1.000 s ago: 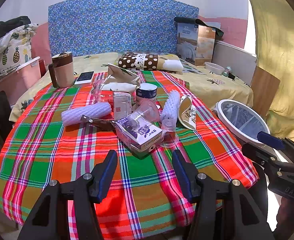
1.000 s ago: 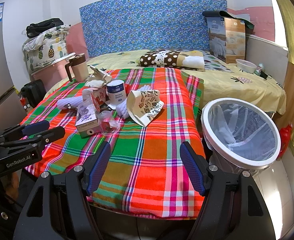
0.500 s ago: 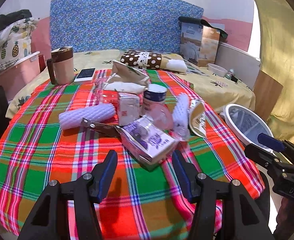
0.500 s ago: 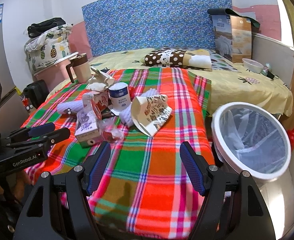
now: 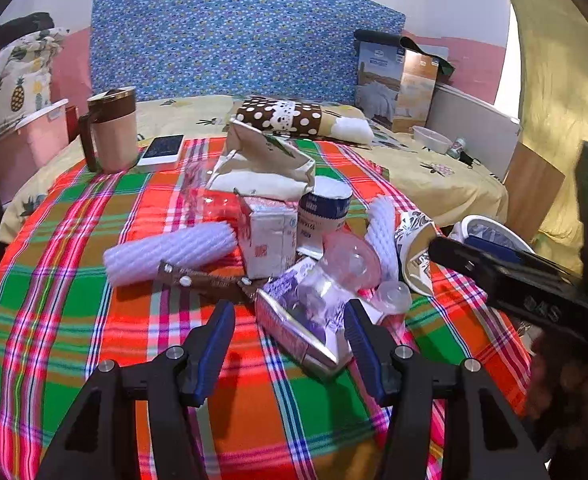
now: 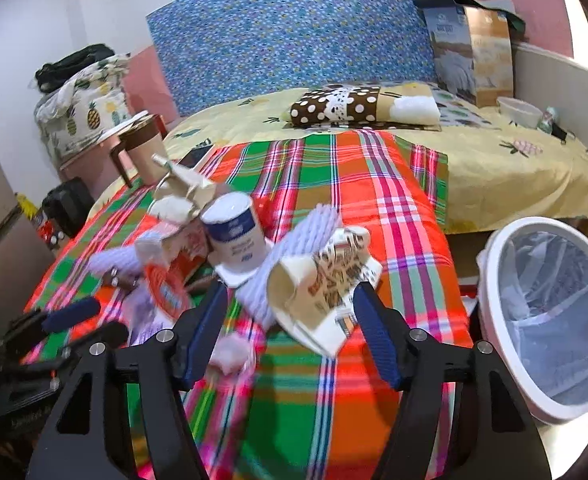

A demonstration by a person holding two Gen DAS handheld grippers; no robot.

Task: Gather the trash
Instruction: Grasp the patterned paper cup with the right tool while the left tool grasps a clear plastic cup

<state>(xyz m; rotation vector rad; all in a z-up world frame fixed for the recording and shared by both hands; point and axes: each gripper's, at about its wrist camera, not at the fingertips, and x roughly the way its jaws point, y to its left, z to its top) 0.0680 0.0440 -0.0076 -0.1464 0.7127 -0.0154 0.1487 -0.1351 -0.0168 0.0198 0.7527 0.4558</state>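
Note:
A heap of trash lies on the plaid table [image 5: 74, 320]. My left gripper [image 5: 290, 344] is open, its jaws either side of a purple milk carton [image 5: 302, 320] with a clear plastic cup [image 5: 346, 264] on it. My right gripper [image 6: 290, 332] is open around a crushed patterned paper cup [image 6: 318, 292] and a white foam sleeve [image 6: 294, 248]. A blue-and-white can [image 6: 236, 236], a small white carton [image 5: 268, 236], another foam sleeve [image 5: 170, 250] and a crumpled paper bag [image 5: 262, 164] lie behind. A white lined trash bin [image 6: 550, 312] stands right of the table.
A brown mug [image 5: 112, 130] and a phone [image 5: 162, 150] sit at the table's far left. A bed with a dotted pillow [image 6: 342, 106] lies behind. The right gripper shows in the left wrist view [image 5: 506, 276].
Both grippers have moved forward toward the heap. The left jaws now flank the purple carton; the right jaws flank the paper cup. Both stay open.

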